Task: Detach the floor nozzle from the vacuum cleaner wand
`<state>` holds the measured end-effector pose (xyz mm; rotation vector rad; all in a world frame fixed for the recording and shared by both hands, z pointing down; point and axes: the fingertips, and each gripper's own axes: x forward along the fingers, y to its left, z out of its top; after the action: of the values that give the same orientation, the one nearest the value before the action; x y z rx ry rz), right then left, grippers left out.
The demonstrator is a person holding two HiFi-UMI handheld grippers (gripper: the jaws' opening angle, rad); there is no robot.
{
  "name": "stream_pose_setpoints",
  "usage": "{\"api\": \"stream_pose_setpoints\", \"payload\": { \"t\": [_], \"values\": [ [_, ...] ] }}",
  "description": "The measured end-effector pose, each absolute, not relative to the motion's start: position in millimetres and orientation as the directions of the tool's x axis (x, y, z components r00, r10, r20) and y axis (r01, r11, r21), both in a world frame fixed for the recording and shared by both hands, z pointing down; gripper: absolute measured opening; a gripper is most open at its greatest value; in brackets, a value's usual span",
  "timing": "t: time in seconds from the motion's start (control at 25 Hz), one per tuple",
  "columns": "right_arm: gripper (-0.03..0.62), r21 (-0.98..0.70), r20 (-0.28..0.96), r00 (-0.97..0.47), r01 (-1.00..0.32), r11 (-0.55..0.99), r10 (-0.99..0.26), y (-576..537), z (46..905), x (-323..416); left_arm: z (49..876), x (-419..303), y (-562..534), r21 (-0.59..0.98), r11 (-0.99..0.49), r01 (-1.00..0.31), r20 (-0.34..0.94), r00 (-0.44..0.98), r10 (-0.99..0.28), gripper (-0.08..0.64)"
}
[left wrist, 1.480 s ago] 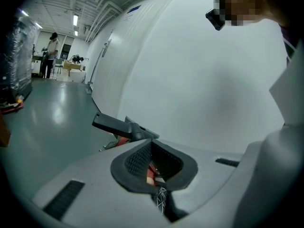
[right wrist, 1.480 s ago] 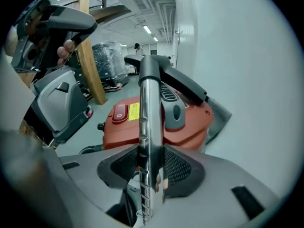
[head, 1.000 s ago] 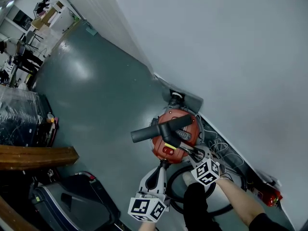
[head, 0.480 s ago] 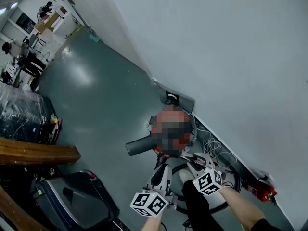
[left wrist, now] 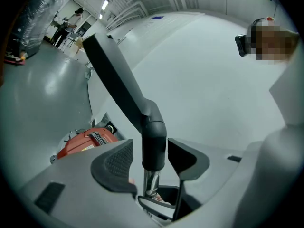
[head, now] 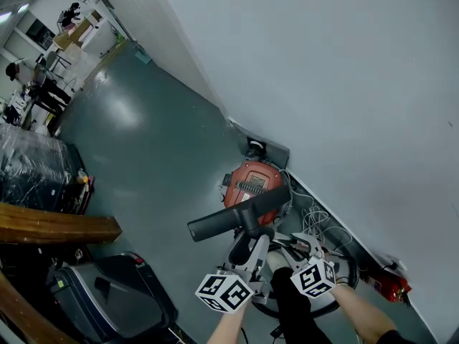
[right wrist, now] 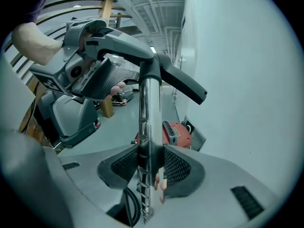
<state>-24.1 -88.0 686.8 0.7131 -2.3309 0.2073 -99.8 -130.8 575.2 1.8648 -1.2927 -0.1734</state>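
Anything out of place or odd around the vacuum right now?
Nothing damaged or spilled. The floor nozzle hangs in the air, not yet off the wand that the right tool clamps; the left tool is opening its jaws around the nozzle's neck. Loose cables sprawl along the wall.

A wrapped pallet (head: 30, 172) is seen at nine o'clock, a red extinguisher (head: 391, 287) at four, cables (head: 314, 218) heaped along the wall (head: 330, 63).

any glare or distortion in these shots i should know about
Head view: ceiling light glares off the glossy floor. Left gripper view: strong fisheye bend, dark corners. Right gripper view: same bend; the metal wand shows bright streaks.
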Motion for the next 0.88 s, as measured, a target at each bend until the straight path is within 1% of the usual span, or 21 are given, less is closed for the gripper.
{"api": "stream_pose_setpoints", "payload": {
  "t": [0.36,0.48,0.64,0.88],
  "values": [
    [0.161,0.04,0.64,-0.633,-0.537,0.843,-0.434,-85,680,-20,573,-83,-144,0.713,-0.128,-0.69,0.321,0.483,-0.814,0.218],
    [0.161,0.042,0.639,-0.634,-0.536,0.843,-0.435,-84,679,-20,572,-80,-144,0.708,-0.142,-0.692,0.316,0.49,-0.812,0.189],
    [0.161,0.046,0.639,-0.631,-0.54,0.84,-0.44,-84,679,-20,571,-80,-145,0.699,-0.159,-0.697,0.312,0.497,-0.81,0.183],
    [0.161,0.051,0.642,-0.623,-0.547,0.836,-0.447,-81,679,-24,569,-81,-142,0.613,-0.214,-0.761,0.349,0.503,-0.79,0.179]
  ]
}}
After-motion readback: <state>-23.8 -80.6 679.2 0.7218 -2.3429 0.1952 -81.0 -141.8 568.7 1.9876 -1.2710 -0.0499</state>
